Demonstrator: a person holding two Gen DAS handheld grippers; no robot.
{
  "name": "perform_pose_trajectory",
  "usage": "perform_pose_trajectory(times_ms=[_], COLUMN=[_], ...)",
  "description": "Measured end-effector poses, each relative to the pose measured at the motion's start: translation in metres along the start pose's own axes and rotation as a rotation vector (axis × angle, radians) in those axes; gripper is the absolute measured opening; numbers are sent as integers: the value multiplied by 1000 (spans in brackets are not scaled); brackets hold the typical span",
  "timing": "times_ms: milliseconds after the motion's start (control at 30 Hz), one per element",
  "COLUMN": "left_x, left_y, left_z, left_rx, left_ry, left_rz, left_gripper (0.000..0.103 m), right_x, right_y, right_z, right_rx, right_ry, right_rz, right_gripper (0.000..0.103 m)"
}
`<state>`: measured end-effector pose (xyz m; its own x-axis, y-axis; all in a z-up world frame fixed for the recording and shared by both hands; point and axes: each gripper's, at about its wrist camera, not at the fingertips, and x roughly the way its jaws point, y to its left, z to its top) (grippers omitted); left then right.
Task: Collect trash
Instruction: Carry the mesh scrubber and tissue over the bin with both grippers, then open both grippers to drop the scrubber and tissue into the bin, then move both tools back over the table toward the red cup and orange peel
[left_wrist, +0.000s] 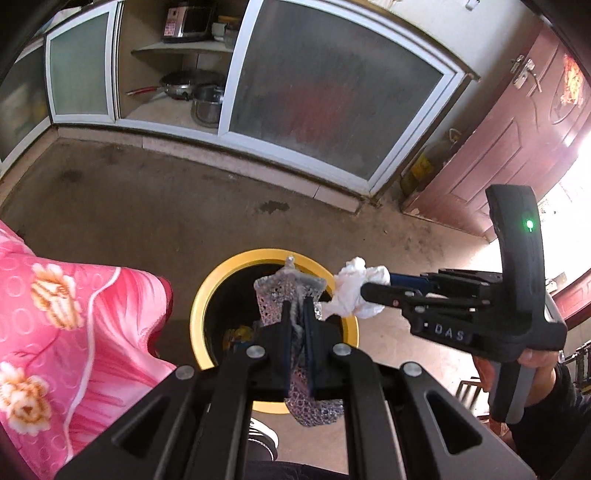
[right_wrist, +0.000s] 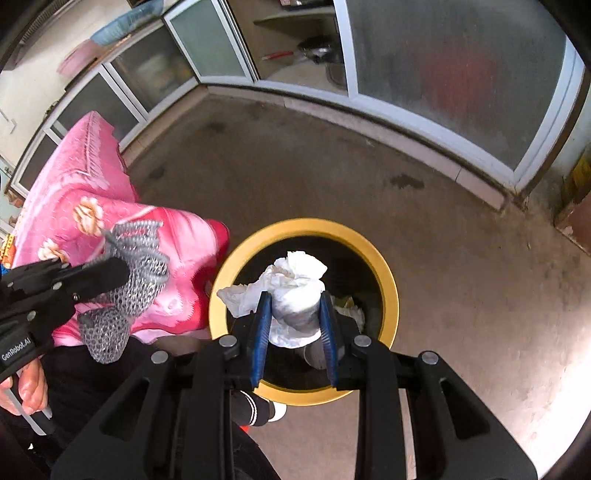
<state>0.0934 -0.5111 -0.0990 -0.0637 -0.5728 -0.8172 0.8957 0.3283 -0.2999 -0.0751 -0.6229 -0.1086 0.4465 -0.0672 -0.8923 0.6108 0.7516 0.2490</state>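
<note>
Below: stained concrete floor (right_wrist: 295, 155) | cabinets (left_wrist: 332, 96) behind | left fingers (left_wrist: 295, 325) pinching grey mesh (left_wrist: 284, 291), perhaps foam | right fingers (right_wrist: 295, 317) pinching tissue (right_wrist: 291, 280)

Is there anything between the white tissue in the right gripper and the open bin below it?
Nothing visible. The right gripper holds the crumpled tissue right over the mouth of the yellow-rimmed bin, which has no lid on it. The mesh piece in the left gripper hangs beside the tissue, not under it.
</note>
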Motion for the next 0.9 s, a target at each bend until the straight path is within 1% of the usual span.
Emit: perform_pose_trajectory(times_ms=[167,200,267,333,367,400,433,467,500,600,733,800,867,900], left_x=[22,24,29,31,32,34,33,30,28,22,5,-7,-35,-49], left_y=[2,2,5,8,10,11,13,15,18,21,25,25,27,27], left_z=[0,0,-3,-7,-8,-9,-10,-11,-11,-10,-10,-10,-11,-12], left_rx=[-16,-21,-41,-52,-57,-66,-76,-89,-101,-122,-147,-156,-169,-169], left_ry=[38,39,47,54,59,64,60,49,40,27,-3,-22,-64,-86], left_rz=[7,3,-3,-7,-7,-4,-3,-3,-4,1,-19,-24,-40,-42], left_gripper=[6,8,22,33,41,47,58,65,67,71,72,72,72,72], right_x=[23,28,35,43,45,47,49,49,48,46,36,24,3,-6], right_y=[-6,-7,-10,-10,-11,-12,-14,-17,-19,-22,-26,-25,-18,-15], right_z=[-1,-1,-2,-2,-2,-2,-3,-3,-4,-3,-4,-2,0,1], right_rx=[21,25,34,29,26,27,36,44,48,51,67,60,39,26], right_ry=[50,63,81,102,109,114,118,118,116,112,91,53,-16,-49], right_rz=[-10,-8,-7,-32,-43,-46,-48,-50,-49,-80,-80,-92,-105,-96], right_gripper=[25,25,27,30,31,36,44,49,53,53,54,54,54,55])
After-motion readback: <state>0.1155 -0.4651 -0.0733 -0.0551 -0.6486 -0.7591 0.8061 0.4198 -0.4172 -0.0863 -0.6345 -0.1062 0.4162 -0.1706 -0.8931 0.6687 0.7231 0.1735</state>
